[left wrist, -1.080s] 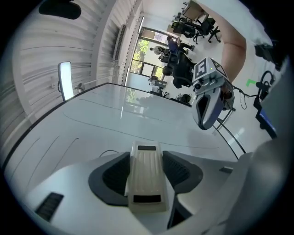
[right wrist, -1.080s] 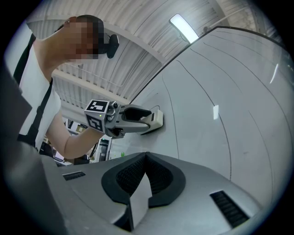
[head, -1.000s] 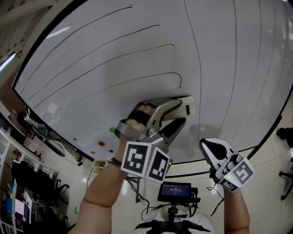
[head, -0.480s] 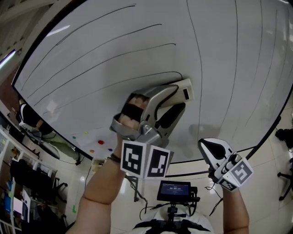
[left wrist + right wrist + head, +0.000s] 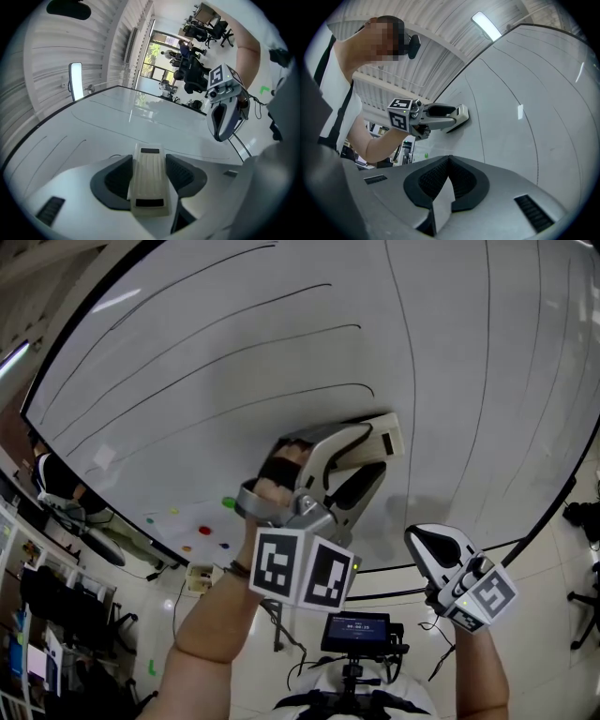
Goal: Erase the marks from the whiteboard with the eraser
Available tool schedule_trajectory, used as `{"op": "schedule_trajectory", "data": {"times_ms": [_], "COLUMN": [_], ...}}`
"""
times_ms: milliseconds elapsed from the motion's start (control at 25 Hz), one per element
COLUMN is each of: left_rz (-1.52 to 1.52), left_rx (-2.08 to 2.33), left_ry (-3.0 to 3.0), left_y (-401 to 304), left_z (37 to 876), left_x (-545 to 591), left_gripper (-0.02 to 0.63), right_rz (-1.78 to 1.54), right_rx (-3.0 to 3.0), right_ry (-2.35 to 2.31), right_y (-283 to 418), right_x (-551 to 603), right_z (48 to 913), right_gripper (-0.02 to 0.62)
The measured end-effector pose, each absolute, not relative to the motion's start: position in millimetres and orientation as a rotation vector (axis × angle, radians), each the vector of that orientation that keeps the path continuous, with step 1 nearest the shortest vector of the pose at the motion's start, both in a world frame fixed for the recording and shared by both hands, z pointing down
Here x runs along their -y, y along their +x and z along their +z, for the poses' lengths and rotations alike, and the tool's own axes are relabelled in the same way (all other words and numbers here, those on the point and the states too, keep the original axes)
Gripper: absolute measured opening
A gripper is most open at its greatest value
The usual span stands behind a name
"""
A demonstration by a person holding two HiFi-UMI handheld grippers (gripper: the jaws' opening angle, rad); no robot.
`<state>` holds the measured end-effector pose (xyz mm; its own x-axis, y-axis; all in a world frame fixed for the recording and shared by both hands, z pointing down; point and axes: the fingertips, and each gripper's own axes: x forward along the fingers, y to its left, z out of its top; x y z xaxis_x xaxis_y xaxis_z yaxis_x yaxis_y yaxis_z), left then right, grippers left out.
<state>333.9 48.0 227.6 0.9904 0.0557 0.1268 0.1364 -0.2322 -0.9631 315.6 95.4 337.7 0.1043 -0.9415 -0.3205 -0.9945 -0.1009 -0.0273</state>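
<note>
Wiping step. Left tool (image 5: 373, 448) pinches the eraser (image 5: 386, 437), held against the whiteboard (image 5: 234, 334) just below the end of the lowest line (image 5: 347, 385). The long curved black lines above are not yet wiped. Next, probably: slide up onto that line and keep pressure. Right tool (image 5: 433, 542) is pressed together, empty, off the board. Eraser is a beige ribbed plastic block; board is glossy white.
</note>
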Motion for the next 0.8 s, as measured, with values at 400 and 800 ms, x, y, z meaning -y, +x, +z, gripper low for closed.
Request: {"op": "schedule_trajectory", "data": {"times_ms": [400, 800], "left_rz": [0.049, -0.05], "left_rx": [0.051, 0.129], "left_ry": [-1.835, -1.886], "left_y": [332, 331], "left_z": [181, 226], "left_x": [-48, -43], "left_gripper": [0.239, 0.241], "right_rz": [0.328, 0.322], "right_rx": [-1.934, -1.933], "right_ry": [-2.14, -2.139], "right_y": [313, 310], "right_x": [-93, -97], "right_z": [341, 341], "right_gripper": [0.021, 0.021]}}
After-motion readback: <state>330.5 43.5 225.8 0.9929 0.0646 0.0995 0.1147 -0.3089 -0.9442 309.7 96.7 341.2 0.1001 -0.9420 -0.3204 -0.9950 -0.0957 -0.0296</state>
